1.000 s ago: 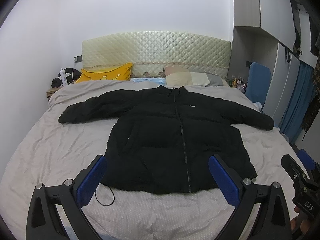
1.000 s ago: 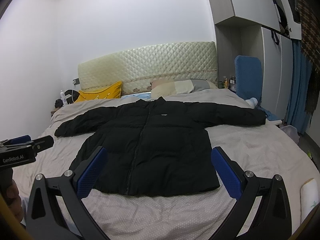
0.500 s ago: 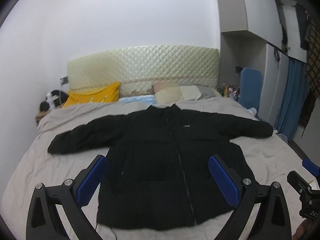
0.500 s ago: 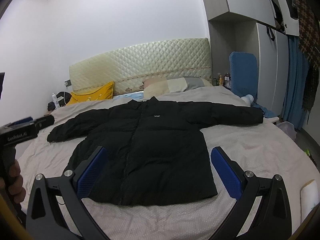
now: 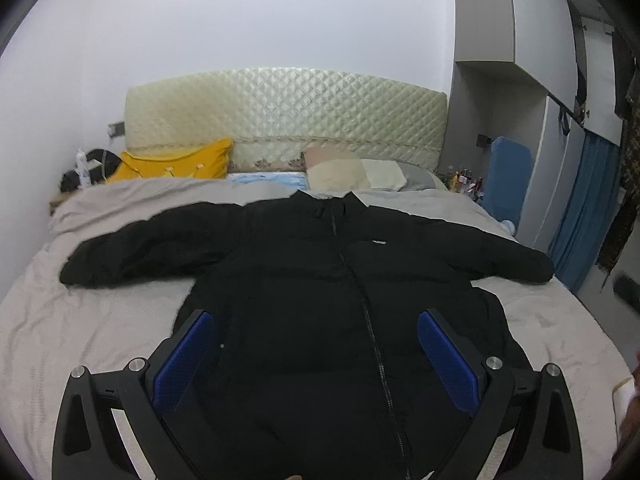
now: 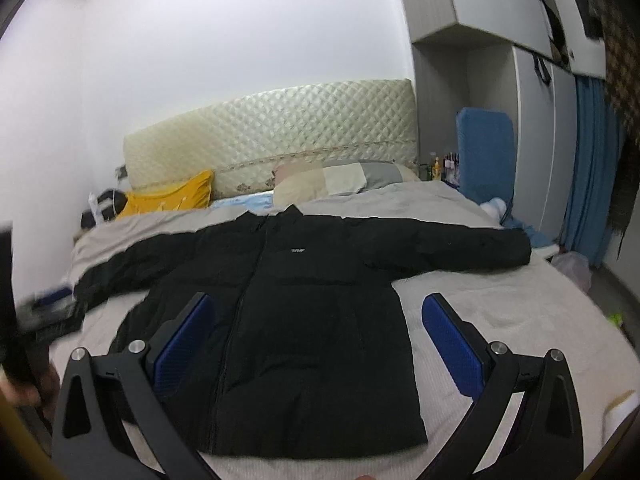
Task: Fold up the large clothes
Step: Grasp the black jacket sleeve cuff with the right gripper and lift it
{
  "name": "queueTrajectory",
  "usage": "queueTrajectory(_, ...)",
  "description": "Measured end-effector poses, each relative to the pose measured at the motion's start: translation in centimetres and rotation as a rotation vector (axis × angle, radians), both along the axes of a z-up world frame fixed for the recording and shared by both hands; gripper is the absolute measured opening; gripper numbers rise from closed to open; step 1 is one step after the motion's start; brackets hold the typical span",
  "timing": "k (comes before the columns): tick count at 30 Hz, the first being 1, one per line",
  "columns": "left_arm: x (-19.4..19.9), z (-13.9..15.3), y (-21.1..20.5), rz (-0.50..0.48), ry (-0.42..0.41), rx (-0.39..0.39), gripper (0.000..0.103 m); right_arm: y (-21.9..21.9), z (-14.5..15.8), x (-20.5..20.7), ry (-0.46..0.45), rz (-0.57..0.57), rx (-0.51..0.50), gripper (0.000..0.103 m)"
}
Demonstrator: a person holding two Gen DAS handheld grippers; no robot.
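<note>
Black, one padded jacket (image 5: 320, 300) lies flat on the bed (image 5: 60, 320); two pillows (image 6: 344, 180), both grippers' (image 5: 316, 354) (image 6: 318, 340) jaws spread empty.

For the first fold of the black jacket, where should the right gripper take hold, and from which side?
Grip the cuff of the right sleeve on the black jacket, coming in from the bed's outer right side. The sleeve lies straight out and flat, so its free end likely lifts easily and can be carried across the zipped front. The right gripper is open, holding nothing.

Home bedroom (bed (image 5: 100, 320), quilted headboard (image 5: 286, 114), pillows (image 6: 340, 180))
</note>
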State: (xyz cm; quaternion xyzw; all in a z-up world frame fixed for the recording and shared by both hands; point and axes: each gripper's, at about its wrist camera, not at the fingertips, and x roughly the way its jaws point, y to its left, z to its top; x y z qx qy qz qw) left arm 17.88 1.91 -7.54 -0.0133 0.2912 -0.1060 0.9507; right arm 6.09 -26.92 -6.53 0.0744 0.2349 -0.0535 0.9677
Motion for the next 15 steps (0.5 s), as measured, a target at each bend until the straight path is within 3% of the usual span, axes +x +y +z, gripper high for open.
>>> queueTrajectory(5, 1.3, -2.3, 1.3, 0.023, 0.026, -0.017, 0.103, -5.7, -0.8, 4.7, 0.057, -0.038, -0.030, 0.101)
queueTrajectory(7, 1.8, -2.9, 1.6, 0.034, 0.028, -0.025, 0.103, -10.1, -1.6, 6.5, 0.066, -0.077, 0.030, 0.095)
queueTrajectory(11, 3.0, -4.0, 1.9, 0.057, 0.041, -0.051, 0.103, -17.5, -3.4, 9.0, 0.061, -0.173, 0.109, 0.093)
queueTrajectory(15, 4.3, -4.3, 1.7, 0.091, 0.052, -0.044, 0.103, -25.4, -7.4, 12.5, 0.098, -0.266, 0.243, 0.091)
